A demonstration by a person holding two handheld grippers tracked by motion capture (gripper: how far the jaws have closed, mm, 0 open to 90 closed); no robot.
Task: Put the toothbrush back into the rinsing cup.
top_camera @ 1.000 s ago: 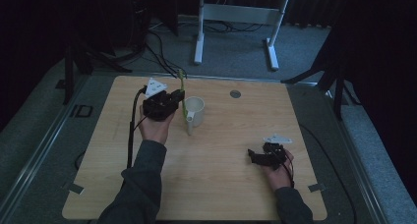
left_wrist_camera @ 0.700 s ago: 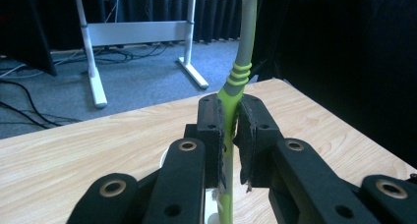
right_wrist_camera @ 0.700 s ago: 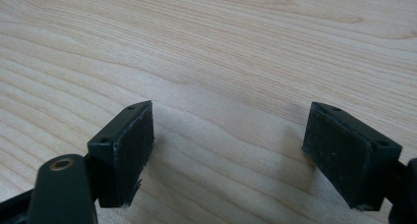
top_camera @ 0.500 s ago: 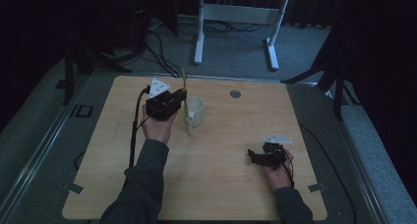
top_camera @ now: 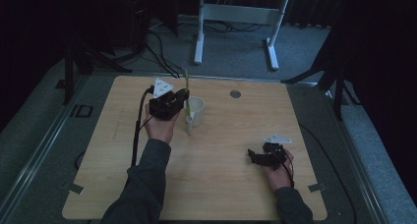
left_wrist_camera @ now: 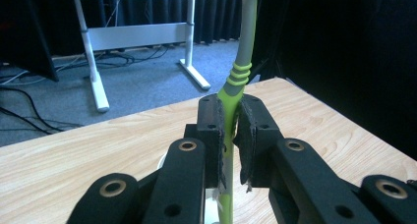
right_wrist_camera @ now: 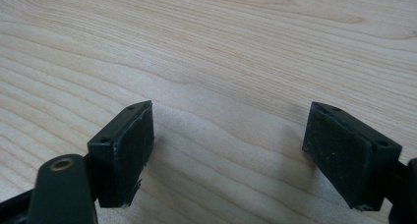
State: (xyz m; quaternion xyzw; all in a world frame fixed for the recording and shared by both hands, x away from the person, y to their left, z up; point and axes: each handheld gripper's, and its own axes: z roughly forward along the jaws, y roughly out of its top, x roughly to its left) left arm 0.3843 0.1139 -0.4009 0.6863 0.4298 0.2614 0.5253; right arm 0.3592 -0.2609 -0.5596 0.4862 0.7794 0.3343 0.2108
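Two grippers work over a wooden table (top_camera: 216, 184) — at left of centre, the left gripper (top_camera: 178, 102) is clamped on a green-and-grey toothbrush (left_wrist_camera: 238, 81), held upright beside a white cup (top_camera: 195, 108); at lower right, the right gripper (top_camera: 253, 156) rests near the tabletop, jaws spread wide, grasping nothing

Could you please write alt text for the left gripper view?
The left claw is shut on an upright green and grey toothbrush, seen along its two black jaws. Behind it lie the wooden table, grey carpet and a white metal frame.
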